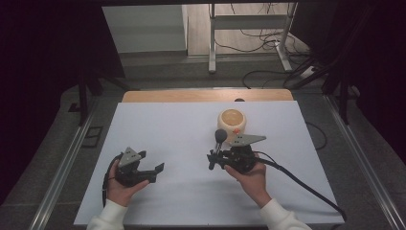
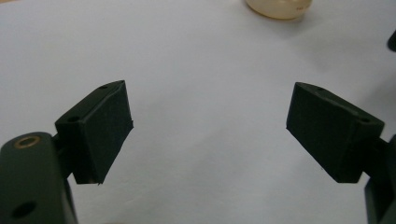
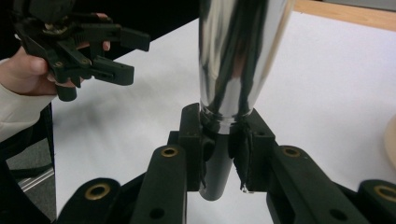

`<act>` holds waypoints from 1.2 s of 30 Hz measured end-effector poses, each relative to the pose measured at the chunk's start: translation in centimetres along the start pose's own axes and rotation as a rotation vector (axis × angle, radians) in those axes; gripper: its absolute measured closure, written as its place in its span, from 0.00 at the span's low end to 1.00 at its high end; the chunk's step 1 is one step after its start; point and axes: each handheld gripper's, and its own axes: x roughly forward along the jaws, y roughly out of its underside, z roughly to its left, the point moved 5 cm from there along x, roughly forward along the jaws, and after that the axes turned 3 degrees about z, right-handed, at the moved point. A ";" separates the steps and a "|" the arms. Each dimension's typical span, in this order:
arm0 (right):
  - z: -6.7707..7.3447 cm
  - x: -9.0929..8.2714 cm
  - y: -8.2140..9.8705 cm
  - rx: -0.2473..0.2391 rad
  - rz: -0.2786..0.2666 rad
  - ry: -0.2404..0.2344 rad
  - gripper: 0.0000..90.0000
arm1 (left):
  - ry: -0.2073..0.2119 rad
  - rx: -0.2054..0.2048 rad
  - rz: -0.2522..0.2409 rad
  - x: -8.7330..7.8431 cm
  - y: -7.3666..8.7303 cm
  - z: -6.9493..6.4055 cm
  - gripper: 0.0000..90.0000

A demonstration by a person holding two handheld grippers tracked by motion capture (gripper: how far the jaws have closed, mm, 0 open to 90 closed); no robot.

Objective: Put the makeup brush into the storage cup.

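Pickup apparently done: right claw (image 1: 214, 157) pinching the black stem of a chrome-bodied tool (image 1: 220, 136), held upright with a dark rounded head on top, just near and left of the cream round container (image 1: 232, 122) on the far right part of the desk (image 1: 167, 124). Probably left to do: taking the tool to the container or wherever it belongs, plus some job for the left claw (image 1: 152, 162), spread wide and empty at the near left, well apart from both things. Hard to judge more than that.

From the right claw's own view: pads (image 3: 191, 135) pressed on the stem just below the flaring chrome body, stem end poking out beneath, left claw farther off in a hand; grip detail too small from above. From the left claw's view: 2 pads apart over bare desk, container's base at the far edge. From the high view: the whole layout, 2 white sleeves (image 1: 112, 215), a wooden strip (image 1: 191, 96) along the desk's far edge.
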 end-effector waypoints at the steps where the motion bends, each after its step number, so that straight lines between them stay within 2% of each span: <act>1: 0.0 -0.1 -0.1 -0.001 -0.005 0.001 0.82 | -0.004 -0.002 -0.001 0.0 0.0 0.2 0.16; 13: -0.6 -0.9 -0.8 0.001 -0.029 0.014 0.82 | -0.013 0.007 0.017 0.4 0.3 0.4 0.16; 18: -1.1 -1.3 -1.5 0.013 -0.052 0.023 0.82 | -0.015 0.012 0.016 0.5 0.3 0.3 0.16; 28: -2.6 -2.4 -3.9 0.016 -0.117 0.054 0.82 | -0.017 0.019 0.027 0.7 0.3 0.3 0.17; 36: -3.5 -2.5 -4.5 0.027 -0.135 0.072 0.82 | -0.015 0.013 0.027 0.6 0.3 0.3 0.17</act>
